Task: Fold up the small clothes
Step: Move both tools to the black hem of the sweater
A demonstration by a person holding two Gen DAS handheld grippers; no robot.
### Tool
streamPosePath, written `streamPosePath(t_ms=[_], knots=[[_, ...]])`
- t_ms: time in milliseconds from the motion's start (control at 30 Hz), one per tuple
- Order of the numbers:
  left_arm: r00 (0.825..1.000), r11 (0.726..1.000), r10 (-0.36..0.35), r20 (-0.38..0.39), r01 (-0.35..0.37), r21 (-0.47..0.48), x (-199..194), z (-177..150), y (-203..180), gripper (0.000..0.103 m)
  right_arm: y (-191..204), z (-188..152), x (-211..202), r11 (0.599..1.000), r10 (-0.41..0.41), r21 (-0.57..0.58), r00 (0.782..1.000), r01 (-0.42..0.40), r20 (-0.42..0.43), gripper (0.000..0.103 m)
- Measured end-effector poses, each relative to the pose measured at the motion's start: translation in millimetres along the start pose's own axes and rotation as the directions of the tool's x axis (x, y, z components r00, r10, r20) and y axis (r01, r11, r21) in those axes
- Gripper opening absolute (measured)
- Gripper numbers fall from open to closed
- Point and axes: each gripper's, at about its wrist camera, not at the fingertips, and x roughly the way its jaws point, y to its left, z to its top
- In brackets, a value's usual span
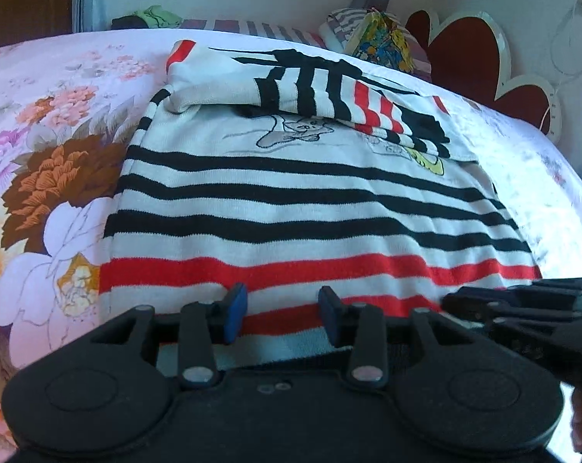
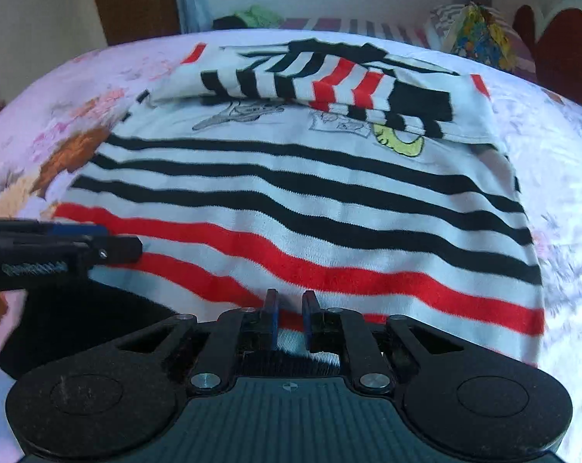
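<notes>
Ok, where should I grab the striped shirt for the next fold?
Probably the near hem of the striped shirt, coming in low from the near side. The sleeves are already folded across the chest, and the hem lies flat beside both the left tool and right tool.

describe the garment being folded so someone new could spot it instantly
On the pink floral bedsheet that covers the bed, a striped shirt lies flat in the middle, hem toward both grippers. It is white with black bands above and red bands near the hem, a cartoon print on the chest, and its striped sleeves folded across the top.
</notes>
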Motion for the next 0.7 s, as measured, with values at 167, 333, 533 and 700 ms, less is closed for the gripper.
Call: streamPosePath(t_ms=[167, 333, 533, 700], knots=[[1.000, 0.999, 0.012, 0.009, -0.013, 0.041, -4, -7, -4, 0.042, -1, -17, -6, 1.000, -0.021, -0.004, 1.000, 0.021, -0.004, 0.029], [1.000, 1.000, 0.007, 0.015, -0.007, 0.017, -12, -10, -6, 0.044, 2, -22, -25, 0.999, -0.022, 0.035, 0.999, 0.020, 0.042, 0.029], [0.997, 0.997, -0.075, 0.034, 0.075, 0.021, -28, -20, -20, 0.047, 20, -34, -34, 1.000, 0.008, -0.005, 0.998, -0.008, 0.056, 0.029], [0.997, 0.992, -0.074, 0.018, 0.072, 0.106, -22, -44, -14, 0.045, 14, -54, -27, 0.999, -0.019, -0.049, 1.000, 0.020, 0.025, 0.029]])
